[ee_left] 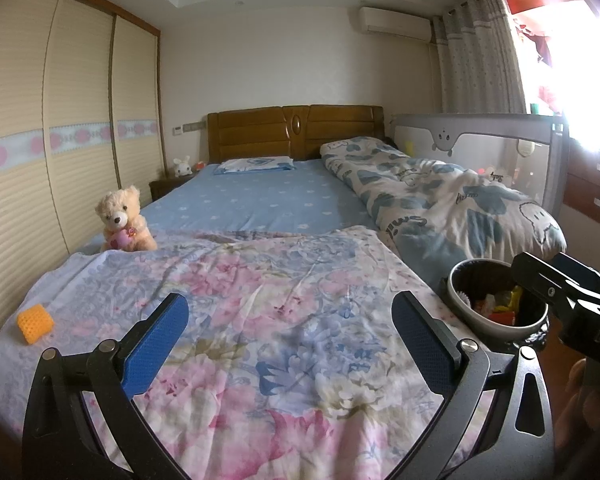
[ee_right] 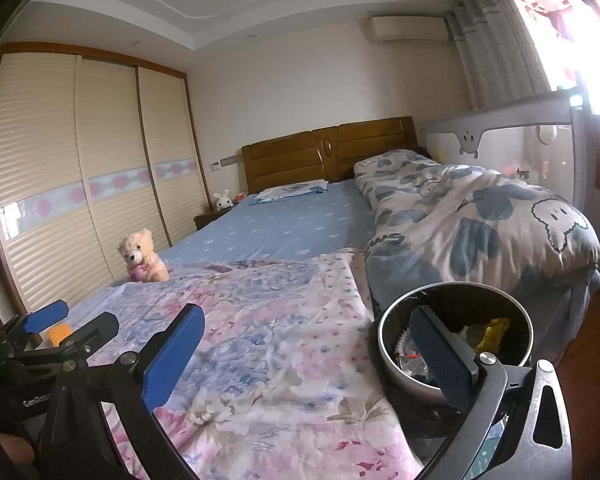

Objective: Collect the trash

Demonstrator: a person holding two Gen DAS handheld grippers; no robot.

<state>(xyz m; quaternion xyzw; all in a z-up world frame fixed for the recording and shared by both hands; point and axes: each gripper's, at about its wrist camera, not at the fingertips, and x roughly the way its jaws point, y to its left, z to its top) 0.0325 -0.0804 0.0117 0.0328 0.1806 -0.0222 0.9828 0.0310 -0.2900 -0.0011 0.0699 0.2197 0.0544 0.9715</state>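
A round grey trash bin point(ee_left: 496, 300) with a black liner stands at the bed's right foot corner and holds several colourful wrappers; it also shows in the right wrist view point(ee_right: 456, 336). An orange foam mesh piece point(ee_left: 35, 323) lies on the floral blanket at the left; in the right wrist view point(ee_right: 58, 334) it is partly hidden by the left gripper. My left gripper point(ee_left: 292, 344) is open and empty above the blanket. My right gripper point(ee_right: 312, 356) is open and empty, its right finger point(ee_right: 440, 356) over the bin.
A teddy bear point(ee_left: 124, 226) sits on the bed's left edge. A folded blue-and-white quilt point(ee_left: 440, 196) lies along the right side. A wardrobe point(ee_left: 52, 152) lines the left wall. A grey bed rail point(ee_left: 480, 140) stands at the right.
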